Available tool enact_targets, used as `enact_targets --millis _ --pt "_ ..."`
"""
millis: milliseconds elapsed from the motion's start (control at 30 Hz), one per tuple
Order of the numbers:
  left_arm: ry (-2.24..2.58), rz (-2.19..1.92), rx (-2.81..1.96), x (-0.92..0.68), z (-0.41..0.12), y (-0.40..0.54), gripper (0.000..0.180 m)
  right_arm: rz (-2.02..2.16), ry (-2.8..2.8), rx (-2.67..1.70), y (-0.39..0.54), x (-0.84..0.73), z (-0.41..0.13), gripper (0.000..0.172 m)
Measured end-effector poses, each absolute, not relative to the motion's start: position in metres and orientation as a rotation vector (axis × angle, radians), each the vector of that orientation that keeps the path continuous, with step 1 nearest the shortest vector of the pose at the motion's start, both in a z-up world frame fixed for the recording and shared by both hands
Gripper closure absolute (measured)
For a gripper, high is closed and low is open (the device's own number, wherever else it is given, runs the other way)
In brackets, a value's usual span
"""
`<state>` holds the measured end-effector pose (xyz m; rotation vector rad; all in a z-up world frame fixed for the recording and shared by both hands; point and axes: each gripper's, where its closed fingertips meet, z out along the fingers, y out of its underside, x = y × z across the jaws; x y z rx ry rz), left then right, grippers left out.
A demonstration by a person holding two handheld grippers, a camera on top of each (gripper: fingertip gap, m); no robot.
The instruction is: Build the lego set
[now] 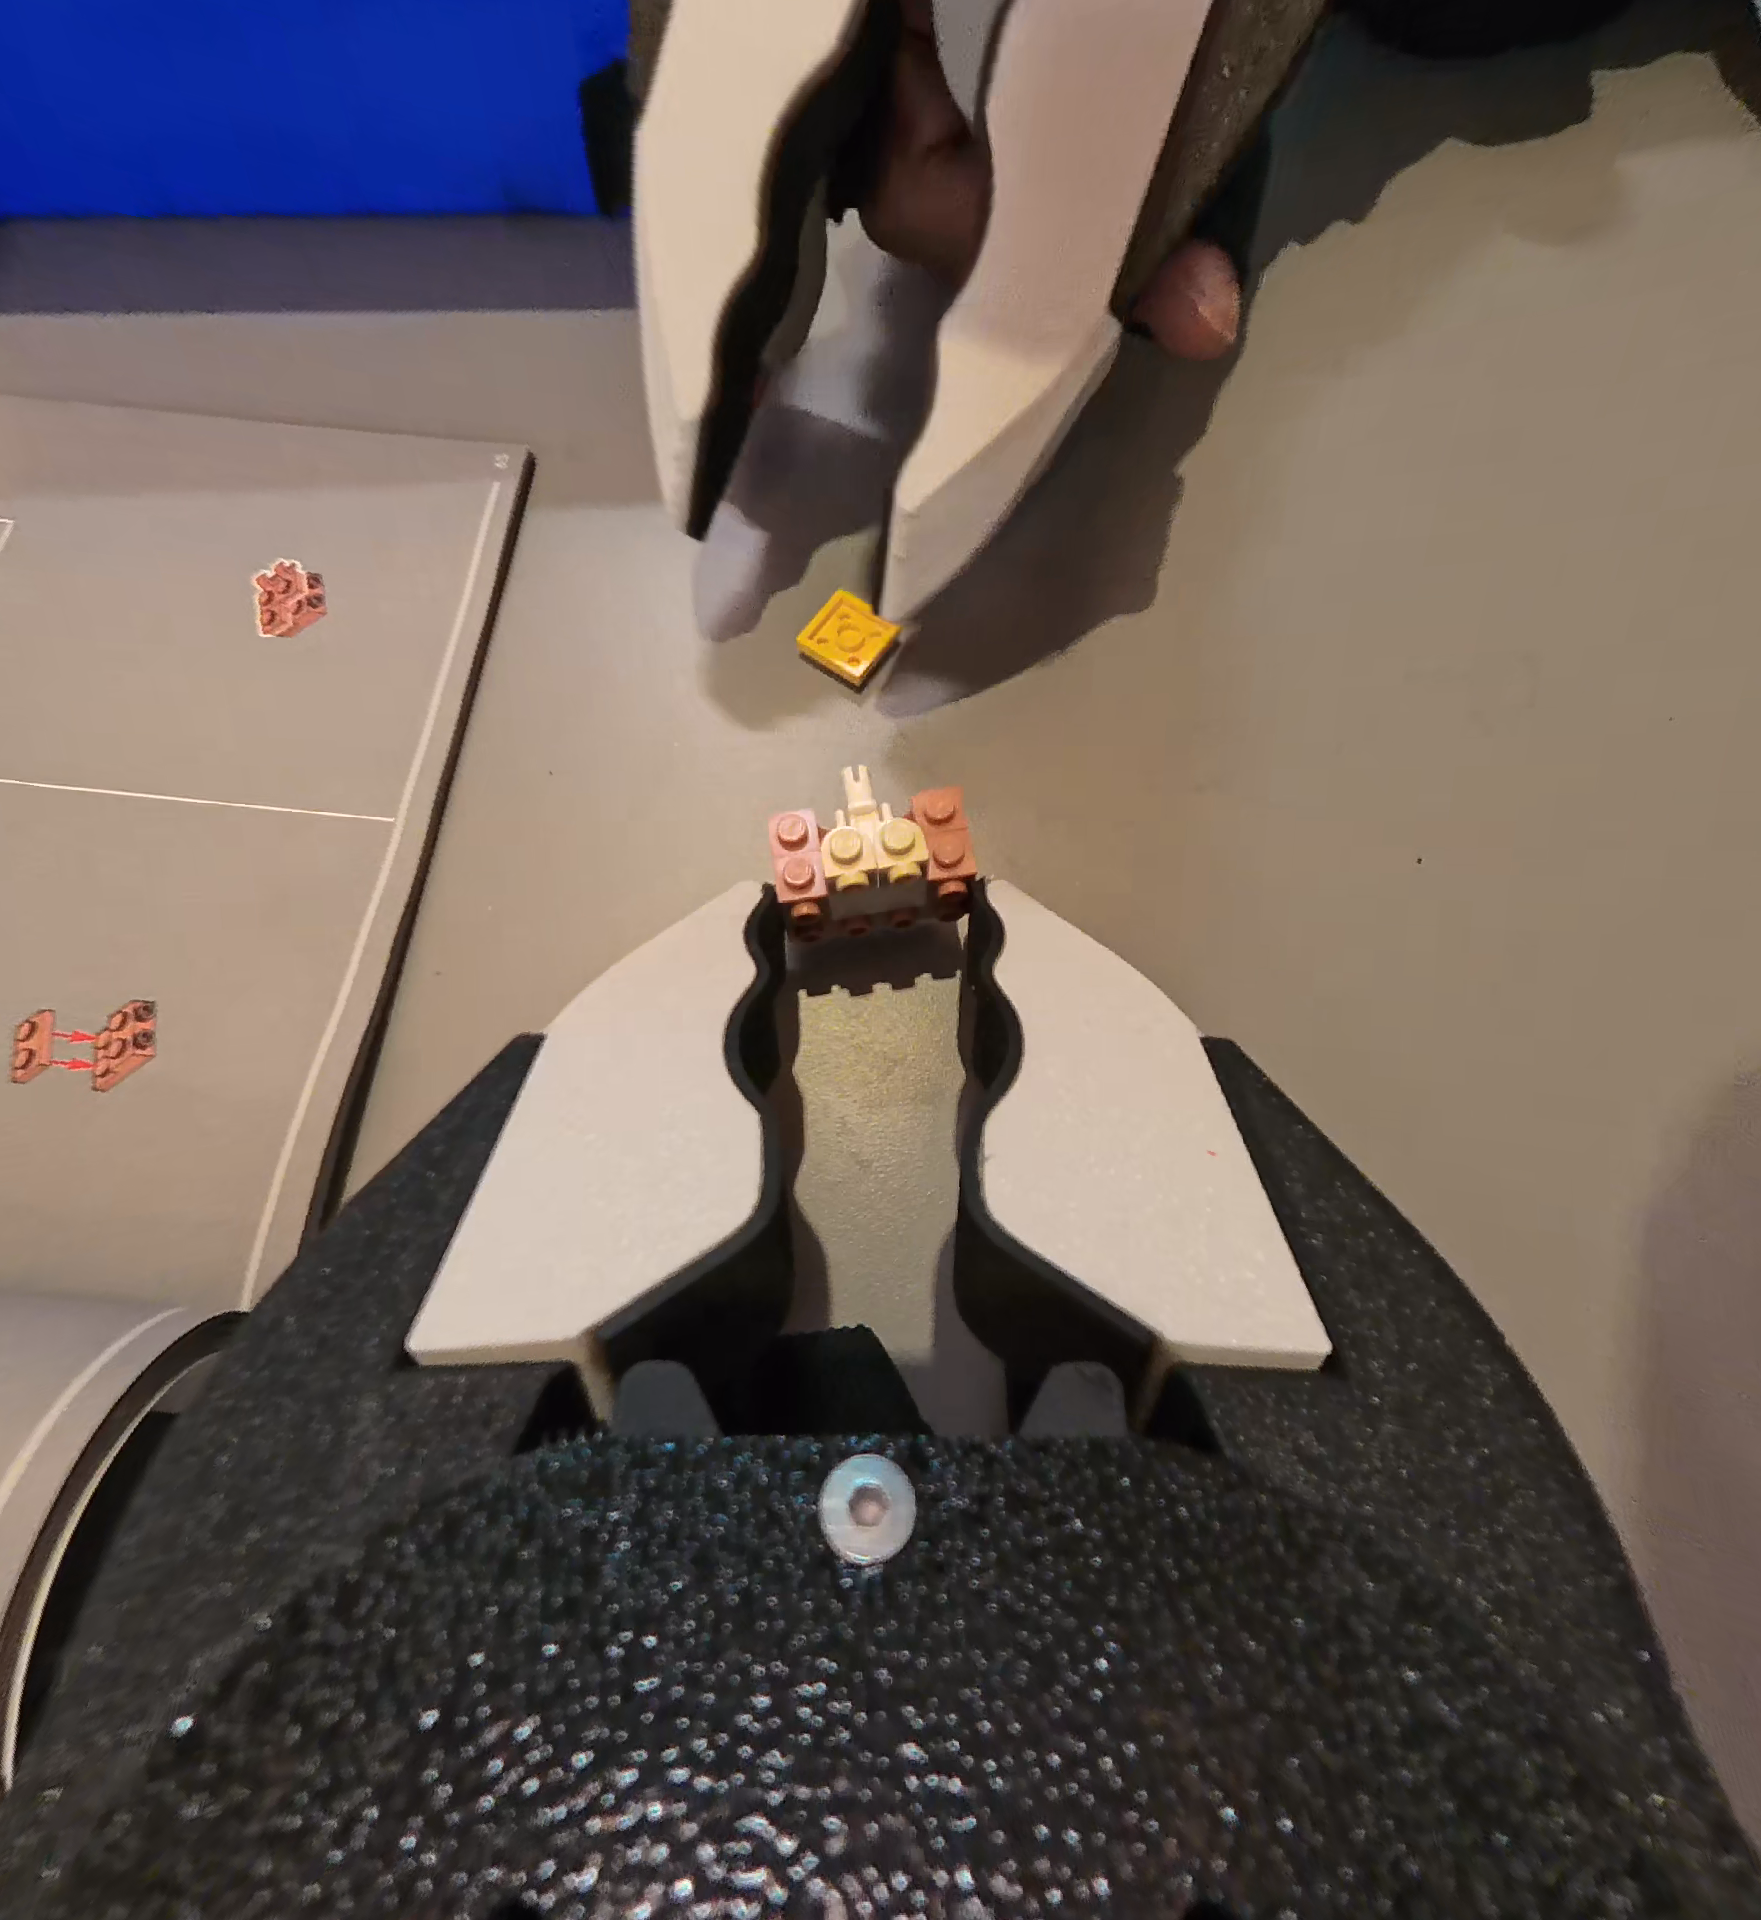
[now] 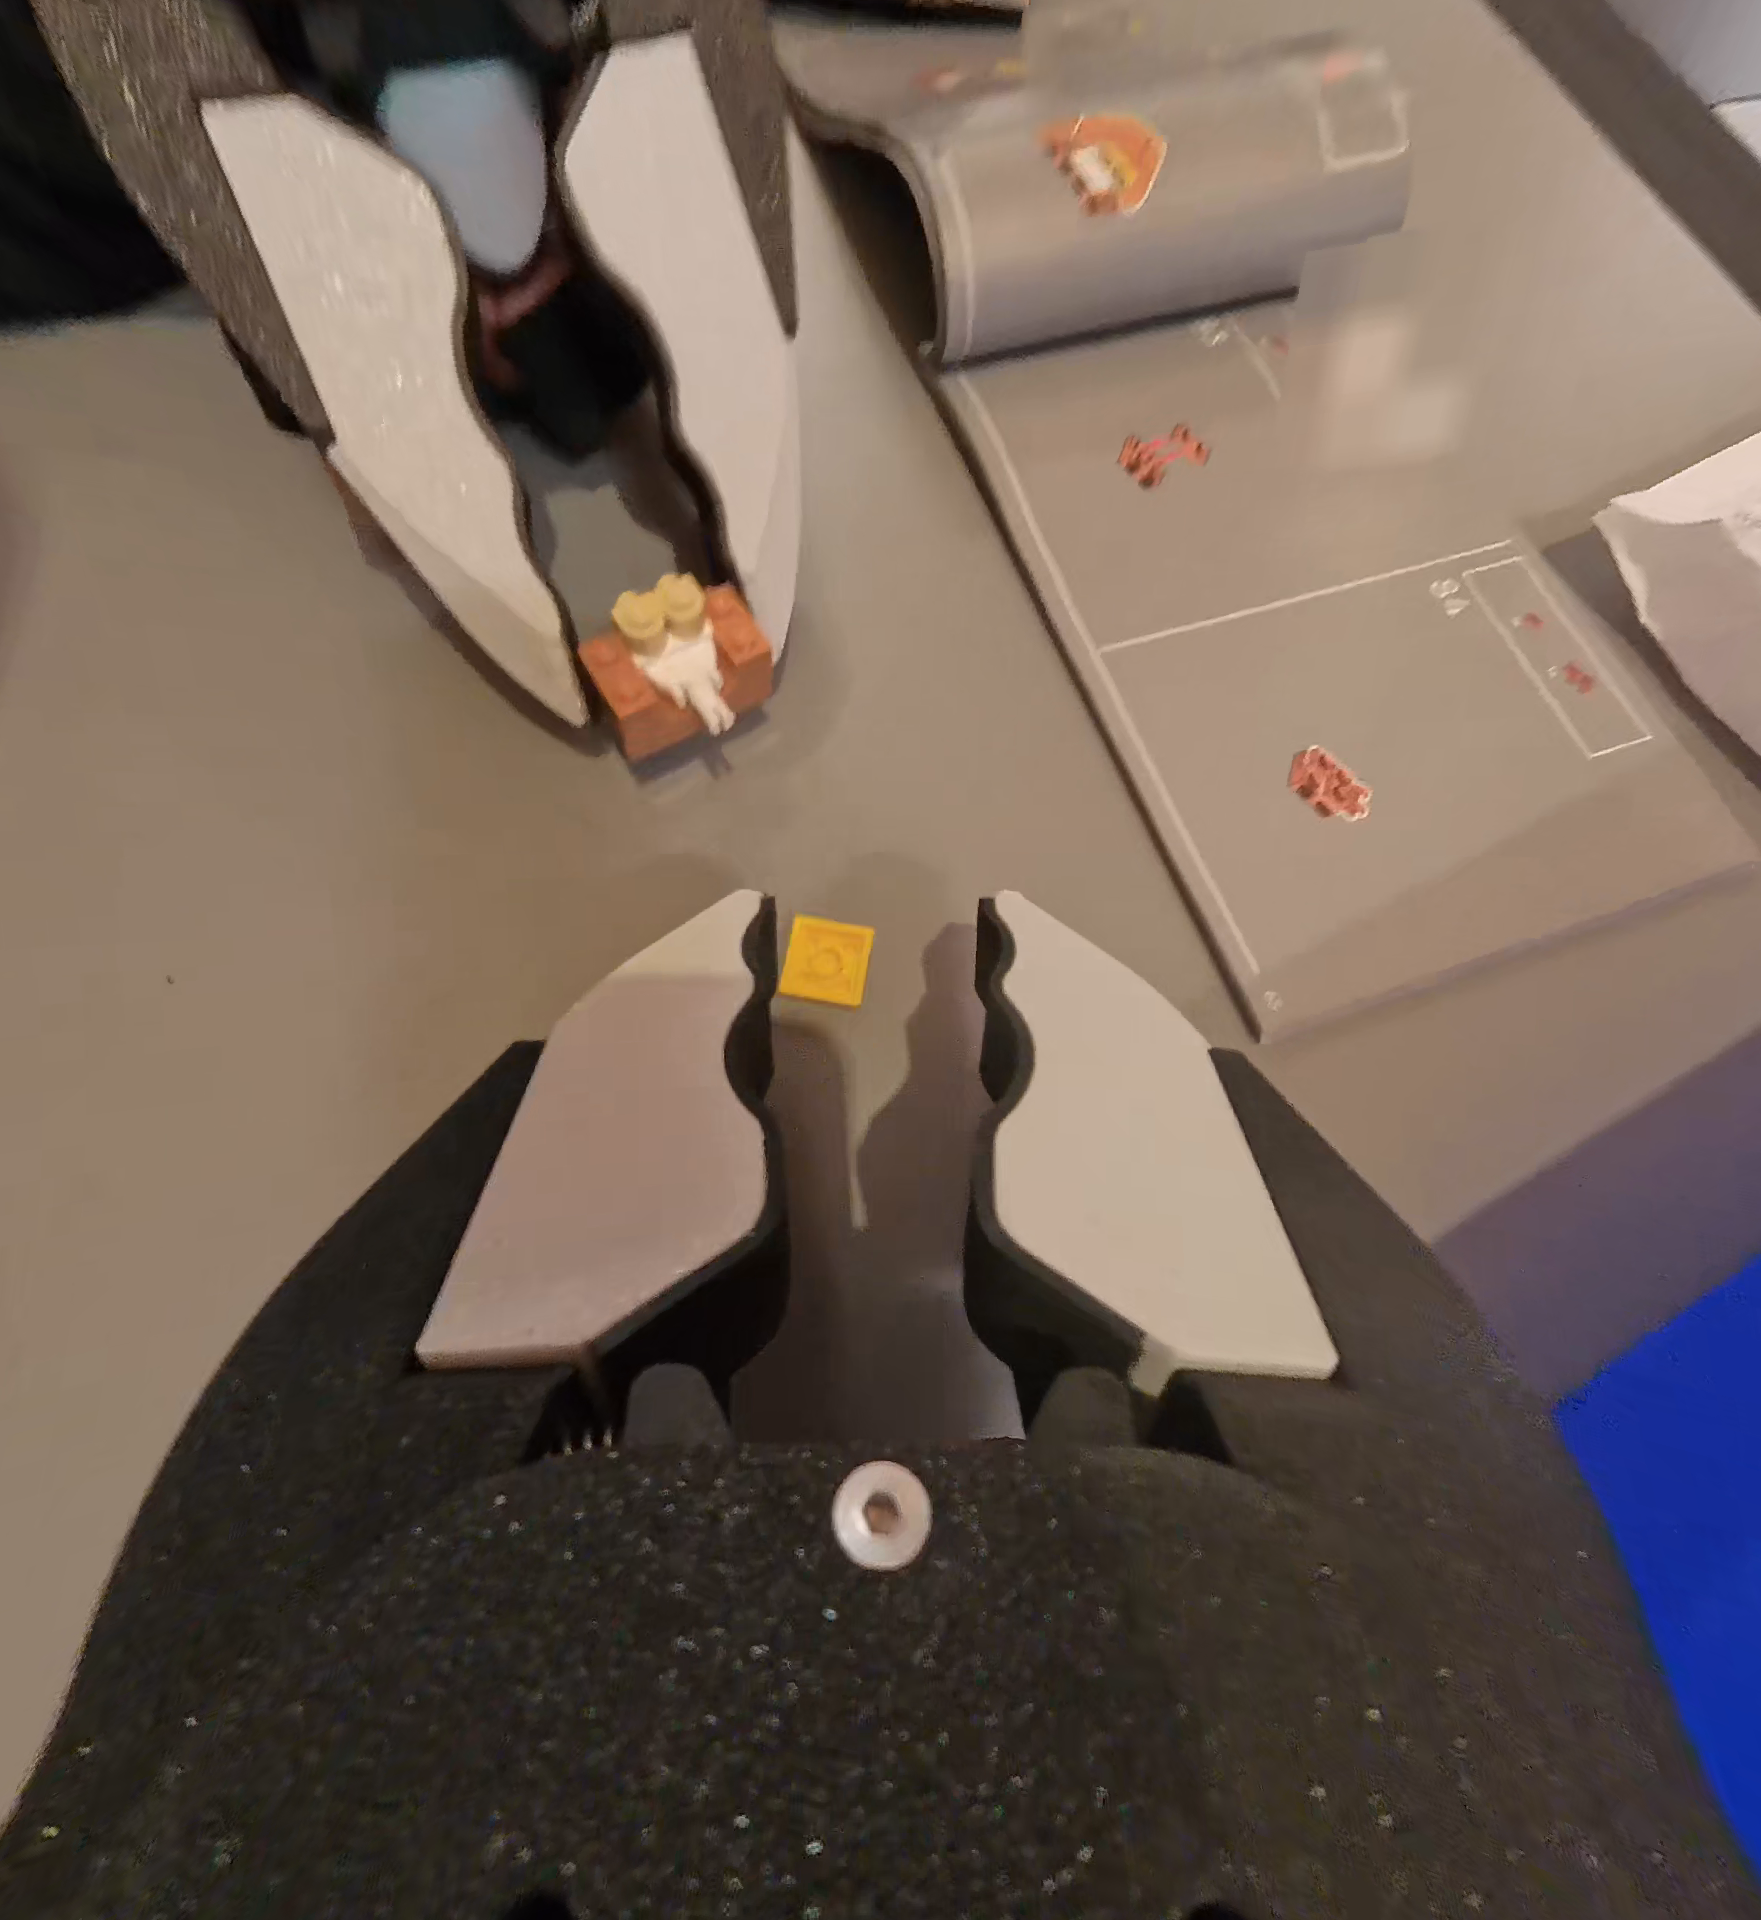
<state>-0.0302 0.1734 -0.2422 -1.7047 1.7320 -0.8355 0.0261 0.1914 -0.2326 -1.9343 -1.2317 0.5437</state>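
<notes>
Here, a small yellow square plate [image 2: 824, 961] lies flat, underside up, on the grey table [image 2: 232, 935], between the spread fingertips of the right gripper [image 2: 871, 935]. Its edge sits just beside the left-hand pad, while the opposite pad stands clear of it, so the jaws are released and grip nothing. In the left wrist view the same plate [image 1: 848, 641] lies beneath that gripper's [image 1: 814, 634] tips, which point down at the table.

Just beyond the plate, the left gripper [image 1: 874, 896] is clenched on a little brick assembly [image 1: 871, 868], both pads pressed against its brown side pieces. The build has reddish-brown bricks at either flank, two tan studded pieces in the middle and a white clip part jutting from its far side; from the right wrist view it [image 2: 684, 665] rests on the table.

An open instruction booklet [image 1: 201, 831] with grey pages lies near, and a blue surface [image 1: 252, 104] shows past the table edge.
</notes>
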Motion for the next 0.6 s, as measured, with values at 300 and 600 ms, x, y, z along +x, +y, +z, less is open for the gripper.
enact_targets --millis 300,600 --pt "1.744 -0.827 -1.697 -0.030 -0.243 0.172 0.147 0.438 -1.316 -1.973 0.187 0.028 -0.246 0.142" --pt "1.752 -0.824 -1.692 -0.030 -0.243 0.171 0.147 0.390 -1.325 -1.985 0.188 0.031 -0.249 0.156"
